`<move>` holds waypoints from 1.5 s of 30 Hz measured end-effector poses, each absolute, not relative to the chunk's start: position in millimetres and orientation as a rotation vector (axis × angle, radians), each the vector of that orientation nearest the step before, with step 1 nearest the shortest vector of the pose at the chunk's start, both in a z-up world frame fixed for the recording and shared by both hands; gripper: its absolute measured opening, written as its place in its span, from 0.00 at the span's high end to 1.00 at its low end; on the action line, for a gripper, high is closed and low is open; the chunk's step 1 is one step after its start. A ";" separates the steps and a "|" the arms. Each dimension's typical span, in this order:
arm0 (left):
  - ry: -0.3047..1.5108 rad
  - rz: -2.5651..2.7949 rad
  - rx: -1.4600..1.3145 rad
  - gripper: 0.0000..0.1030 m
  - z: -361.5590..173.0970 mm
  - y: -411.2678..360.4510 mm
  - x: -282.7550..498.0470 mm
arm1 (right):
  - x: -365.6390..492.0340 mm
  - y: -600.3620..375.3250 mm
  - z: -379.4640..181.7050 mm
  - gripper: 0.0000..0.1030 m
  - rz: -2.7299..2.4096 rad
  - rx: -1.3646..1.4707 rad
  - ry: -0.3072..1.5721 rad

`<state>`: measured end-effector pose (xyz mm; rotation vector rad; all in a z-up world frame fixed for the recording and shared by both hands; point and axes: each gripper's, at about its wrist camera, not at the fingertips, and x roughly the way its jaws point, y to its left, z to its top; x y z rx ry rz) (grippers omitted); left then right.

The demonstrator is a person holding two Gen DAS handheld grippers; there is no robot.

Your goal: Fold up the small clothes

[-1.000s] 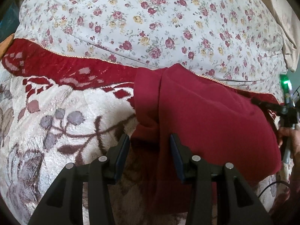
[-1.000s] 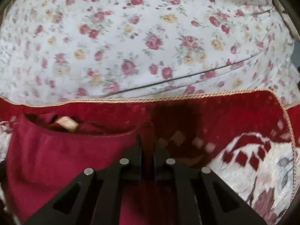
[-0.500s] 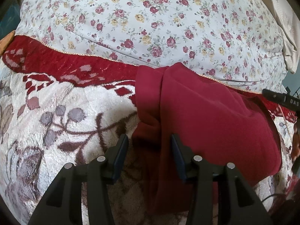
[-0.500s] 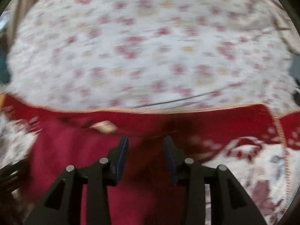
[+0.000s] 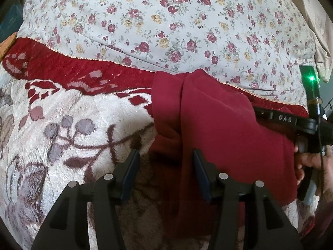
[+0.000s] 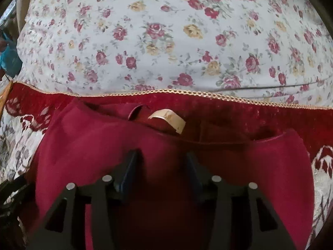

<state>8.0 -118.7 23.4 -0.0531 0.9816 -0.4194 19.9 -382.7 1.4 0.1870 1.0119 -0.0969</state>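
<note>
I am working on the garment [image 5: 224,125], a dark red piece lying on the blanket [image 5: 83,116], filling the centre and right of the left view and the lower half of the right view, just below the floral sheet [image 6: 166,41]. My left gripper [image 5: 165,160] is hovering with its jaws wide apart and holding nothing, over the garment's folded left edge. My right gripper [image 6: 161,162] is likewise spread open and empty above the cloth, below the tan label [image 6: 168,120] at the neckline. For the next fold, I judge I should be lowering each gripper onto a single edge, closing on all layers together, and lifting evenly so the cloth is not bunching. The blanket's pile may be snagging, so I am keeping the fingertips shallow.
</note>
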 end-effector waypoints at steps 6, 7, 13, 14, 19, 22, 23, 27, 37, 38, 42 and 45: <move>0.998 -0.422 -0.082 0.70 22.9 -115.6 8.1 | 7.9 -367.9 33.2 0.51 -0.049 0.189 0.966; 0.998 -0.423 -0.083 0.70 22.9 -115.5 8.2 | 8.2 -360.4 34.4 0.51 -0.021 0.177 0.975; 1.002 -0.424 -0.090 0.69 23.4 -116.0 8.9 | 35.5 -318.3 4.0 0.48 0.002 0.061 1.080; 1.006 -0.426 -0.095 0.69 23.5 -115.6 8.7 | 39.5 -315.2 4.6 0.48 -0.009 0.040 1.082; 1.038 -0.438 -0.156 0.69 22.6 -109.5 10.4 | 54.3 -300.8 31.7 0.38 -0.029 0.062 1.052; 1.034 -0.443 -0.144 0.69 22.9 -110.4 9.0 | 68.7 -286.9 35.7 0.35 0.053 0.122 1.068; 1.034 -0.443 -0.143 0.69 22.6 -110.7 9.3 | 76.5 -280.7 31.9 0.35 0.083 0.152 1.101; 1.036 -0.446 -0.144 0.69 22.5 -110.3 8.0 | 99.2 -252.9 16.4 0.35 0.125 0.175 1.173; 1.036 -0.446 -0.148 0.69 22.6 -110.7 6.3 | 117.8 -203.8 -8.4 0.12 0.122 -0.059 1.276; 1.035 -0.446 -0.147 0.69 22.8 -110.7 6.1 | 118.3 -202.0 -9.9 0.12 0.114 -0.071 1.275; 1.033 -0.444 -0.143 0.69 22.8 -111.7 5.2 | 116.7 -198.8 -11.5 0.15 0.090 -0.080 1.244; 1.031 -0.444 -0.141 0.69 22.8 -111.8 4.8 | 111.9 -200.7 -8.8 0.28 0.085 -0.110 1.226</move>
